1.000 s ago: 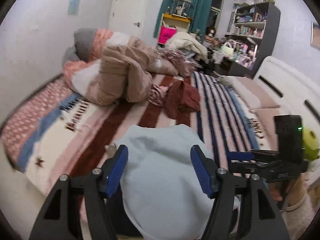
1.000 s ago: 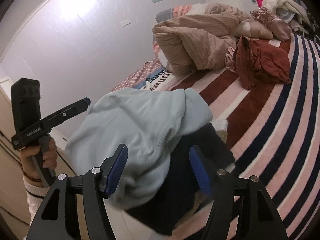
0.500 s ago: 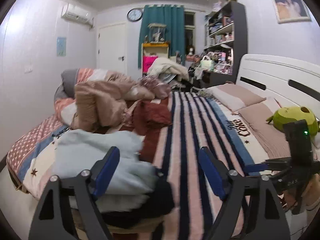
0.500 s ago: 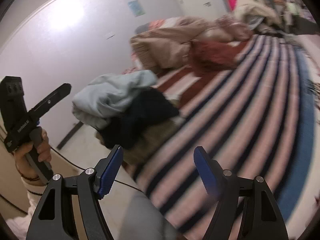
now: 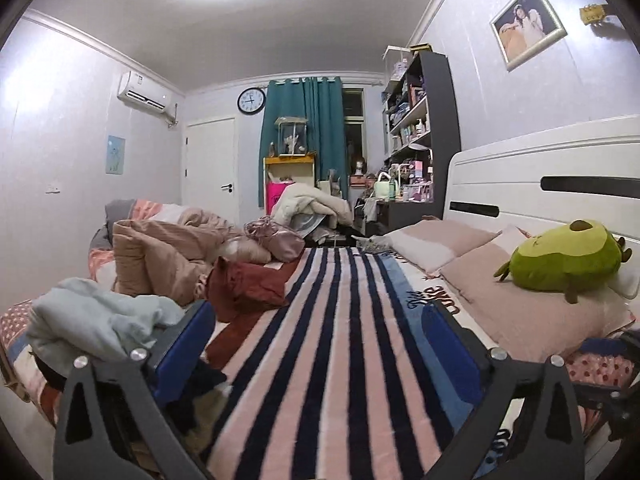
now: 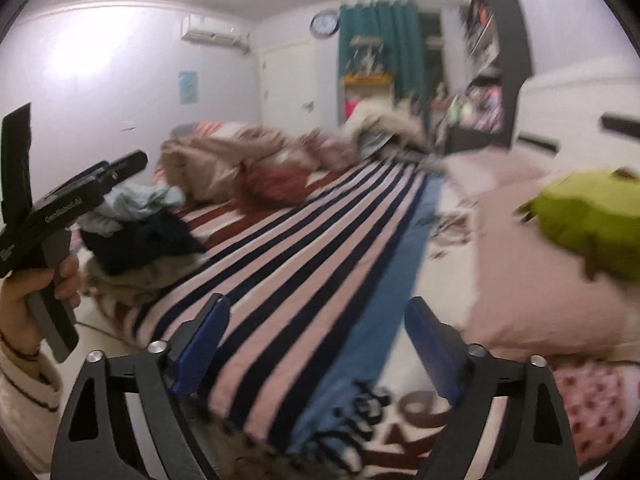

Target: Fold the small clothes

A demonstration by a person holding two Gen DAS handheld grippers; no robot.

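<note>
A pile of small clothes lies at the bed's near left corner, a pale blue garment on top of dark navy and tan ones. A dark red garment sits further back on the striped blanket. My left gripper hovers over the blanket to the right of the pile, its jaws opening wide with nothing between them. My right gripper is over the blanket's near edge, jaws also opening and empty. In the right wrist view the left gripper, held by a hand, shows at the left.
A crumpled tan duvet lies at the bed's far left. Pink pillows and a green plush toy rest by the white headboard on the right. Shelves, a teal curtain and more clutter stand beyond the bed.
Both grippers swung right, away from the clothes pile, which now lies to the left. Both pairs of jaws have widened. The pale blue garment is no longer between the fingers.
</note>
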